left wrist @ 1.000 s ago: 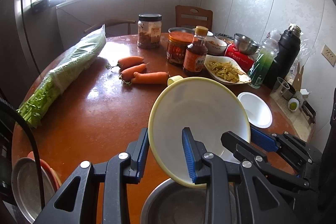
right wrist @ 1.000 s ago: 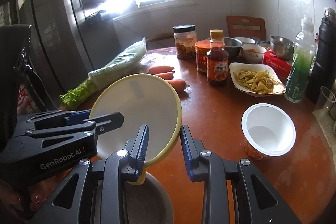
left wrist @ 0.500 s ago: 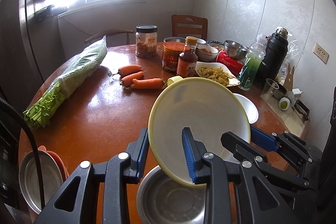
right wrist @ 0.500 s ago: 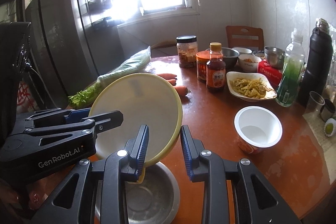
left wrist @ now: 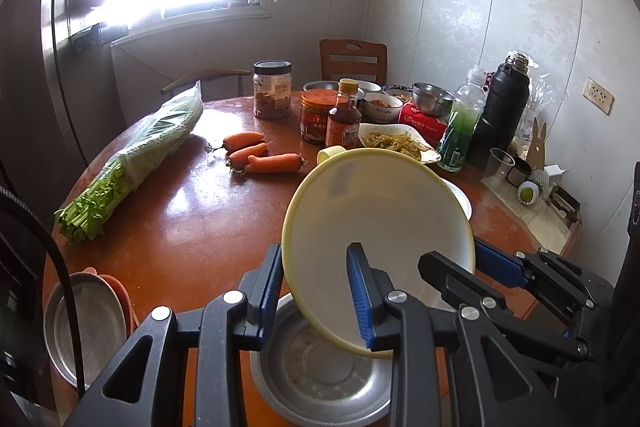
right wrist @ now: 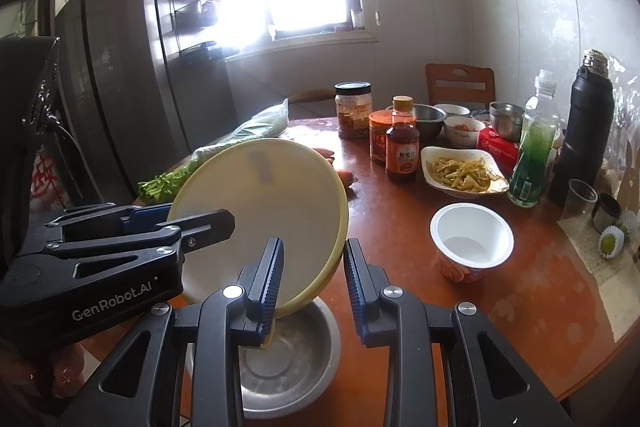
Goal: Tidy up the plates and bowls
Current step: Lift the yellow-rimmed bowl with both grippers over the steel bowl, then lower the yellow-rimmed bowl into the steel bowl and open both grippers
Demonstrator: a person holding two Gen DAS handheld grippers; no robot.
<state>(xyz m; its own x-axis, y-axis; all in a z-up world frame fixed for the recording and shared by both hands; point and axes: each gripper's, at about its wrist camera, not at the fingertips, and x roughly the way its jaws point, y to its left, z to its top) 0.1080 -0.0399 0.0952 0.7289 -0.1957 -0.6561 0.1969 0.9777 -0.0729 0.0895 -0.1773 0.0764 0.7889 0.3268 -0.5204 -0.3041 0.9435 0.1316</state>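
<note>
Left wrist view: left gripper [left wrist: 316,297] and right gripper [right wrist: 312,285] both clamp the tilted yellow bowl [left wrist: 376,239] above the steel bowl [left wrist: 320,375]; next, probably nest it there.

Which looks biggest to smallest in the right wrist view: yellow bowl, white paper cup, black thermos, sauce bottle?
As they appear:
1. yellow bowl, but it is held nearest the camera, so inflated
2. black thermos
3. white paper cup
4. sauce bottle
Cup and bottle look close; the cup sits nearer, so that order is unsure.
</note>
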